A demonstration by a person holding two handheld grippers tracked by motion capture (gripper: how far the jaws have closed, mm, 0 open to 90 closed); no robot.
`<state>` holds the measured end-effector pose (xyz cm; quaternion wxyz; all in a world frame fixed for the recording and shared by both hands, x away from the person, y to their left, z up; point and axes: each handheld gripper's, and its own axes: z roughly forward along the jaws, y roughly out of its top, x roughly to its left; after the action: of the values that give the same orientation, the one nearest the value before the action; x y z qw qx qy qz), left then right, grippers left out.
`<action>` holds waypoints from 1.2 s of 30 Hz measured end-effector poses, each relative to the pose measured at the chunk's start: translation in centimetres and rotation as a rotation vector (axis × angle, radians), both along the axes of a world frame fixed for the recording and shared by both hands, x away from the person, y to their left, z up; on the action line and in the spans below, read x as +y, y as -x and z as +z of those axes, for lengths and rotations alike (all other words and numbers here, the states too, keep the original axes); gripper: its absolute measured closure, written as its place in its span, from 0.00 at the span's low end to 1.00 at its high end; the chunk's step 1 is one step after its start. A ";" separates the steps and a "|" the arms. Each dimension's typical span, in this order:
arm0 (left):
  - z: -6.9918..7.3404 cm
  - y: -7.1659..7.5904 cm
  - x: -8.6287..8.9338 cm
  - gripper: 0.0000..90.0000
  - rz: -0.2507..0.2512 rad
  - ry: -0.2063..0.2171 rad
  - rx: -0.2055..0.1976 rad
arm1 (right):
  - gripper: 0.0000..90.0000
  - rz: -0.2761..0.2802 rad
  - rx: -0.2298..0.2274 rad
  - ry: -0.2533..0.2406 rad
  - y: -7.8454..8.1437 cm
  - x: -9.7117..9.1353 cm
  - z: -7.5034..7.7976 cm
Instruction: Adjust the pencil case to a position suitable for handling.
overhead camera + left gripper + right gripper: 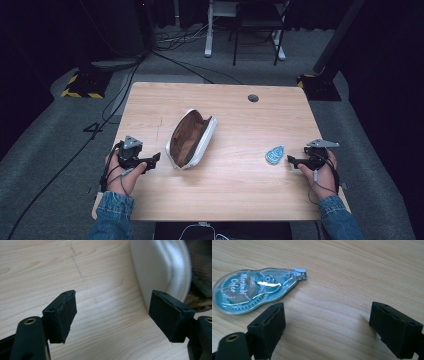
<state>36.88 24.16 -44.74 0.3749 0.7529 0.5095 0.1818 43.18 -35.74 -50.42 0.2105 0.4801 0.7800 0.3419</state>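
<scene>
High view: wooden table point(230, 195), with an open pencil case point(191, 138) lying left of centre, brown lining facing up, pale shell underneath. Small teal correction tape roller point(275, 154) lying flat at the right, well apart from the case. Left gripper point(154, 161) held at the near left, pointing right, tips just beside the case's near end, not touching it. Right gripper point(291, 160) held at the near right, pointing left, tips just beside the roller. Denim sleeves coming in from the near edge.

Left gripper view: two black jaws standing wide apart, bare wood between them, nothing held. Pale side of the pencil case point(160, 267) just beyond the right-hand jaw; dark lining at the far right edge.

Right gripper view: jaws spread wide, empty, only table point(352, 277) between them. Correction tape roller point(254, 291) flat on the wood just beyond the left-hand jaw, clear shell, teal inside, white lettering, tip pointing right. No contact with either pad.
</scene>
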 end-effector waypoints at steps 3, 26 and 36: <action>0.7 0.0 -0.8 0.24 -0.031 0.000 -0.013 | 0.16 -0.002 0.000 -0.002 0.1 0.0 0.0; 1.3 -2.3 -4.7 0.24 -0.110 0.022 -0.048 | 0.17 0.001 -0.006 0.003 0.6 0.2 0.0; 0.8 -3.4 -5.6 0.25 -0.096 0.035 -0.043 | 0.17 0.001 -0.007 0.003 0.6 0.2 0.0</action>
<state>40.29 18.53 -43.94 0.4070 0.7657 0.4676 0.1711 42.58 -35.54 -50.43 0.2137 0.4782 0.7800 0.3425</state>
